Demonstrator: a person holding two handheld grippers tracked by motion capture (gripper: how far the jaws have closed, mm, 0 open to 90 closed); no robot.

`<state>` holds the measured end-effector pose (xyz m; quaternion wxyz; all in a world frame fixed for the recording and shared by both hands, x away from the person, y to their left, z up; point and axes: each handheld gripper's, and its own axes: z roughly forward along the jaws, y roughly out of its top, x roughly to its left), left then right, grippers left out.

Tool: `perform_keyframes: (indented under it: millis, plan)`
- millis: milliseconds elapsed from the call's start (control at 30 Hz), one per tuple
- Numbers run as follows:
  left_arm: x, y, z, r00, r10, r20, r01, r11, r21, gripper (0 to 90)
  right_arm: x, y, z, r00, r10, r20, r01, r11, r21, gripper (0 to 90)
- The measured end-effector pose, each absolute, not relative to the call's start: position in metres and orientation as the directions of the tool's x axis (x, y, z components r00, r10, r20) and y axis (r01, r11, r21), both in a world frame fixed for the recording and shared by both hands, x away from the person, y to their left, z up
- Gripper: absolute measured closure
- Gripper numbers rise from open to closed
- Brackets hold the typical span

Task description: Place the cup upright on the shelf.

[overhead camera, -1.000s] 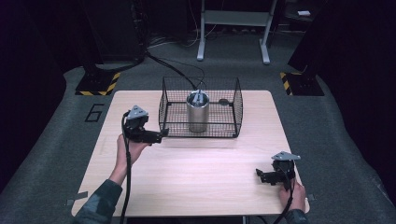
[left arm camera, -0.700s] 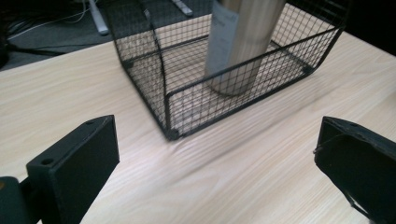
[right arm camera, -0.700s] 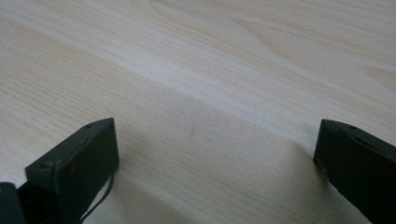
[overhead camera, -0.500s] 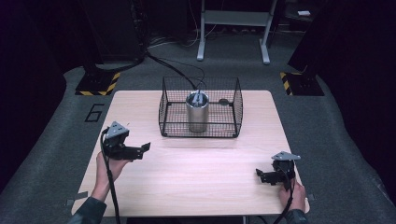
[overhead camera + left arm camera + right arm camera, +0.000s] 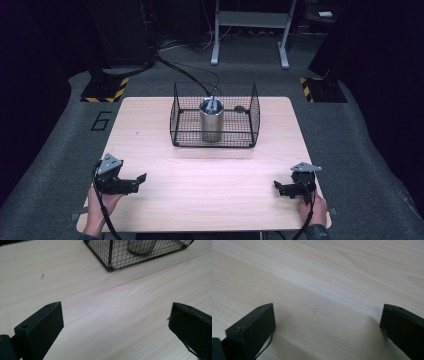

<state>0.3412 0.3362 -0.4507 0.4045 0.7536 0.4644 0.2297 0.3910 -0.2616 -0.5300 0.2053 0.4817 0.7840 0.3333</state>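
A black wire basket stands at the far middle of the wooden table, and a metal cylinder stands upright inside it. My left gripper is open near the table's front left corner, with nothing between its jaws. In the left gripper view the left gripper looks toward the basket's corner and the cylinder behind the mesh. At the front right my right gripper rests low over the bare wood, open and empty, and the right gripper has wood grain between its jaws.
A small dark object lies in the basket's far right part. A cable runs from the floor to the basket. Beyond the table are grey carpet, yellow-black striped plates and a metal stand.
My left gripper has drawn back from beside the basket's left side toward the front left corner of the table. The right gripper has stayed in place.
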Motion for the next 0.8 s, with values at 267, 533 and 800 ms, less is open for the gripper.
perform_keyframes:
  millis: [267,533,800]
  plan:
    - [0.333,0.361,-0.503,0.416,0.909,-0.026,0.598,-0.251,0.761,0.0,0.391,-0.262,-0.53,-0.454,0.891,-0.005,0.616,0.318,0.721,0.0]
    - [0.334,0.366,-0.529,0.397,0.918,0.001,0.623,-0.271,0.734,0.0,0.391,-0.262,-0.53,-0.454,0.891,-0.004,0.616,0.317,0.721,0.0]
    - [0.336,0.366,-0.533,0.384,0.923,0.005,0.634,-0.267,0.726,0.0,0.391,-0.262,-0.53,-0.454,0.891,-0.005,0.616,0.318,0.721,0.0]
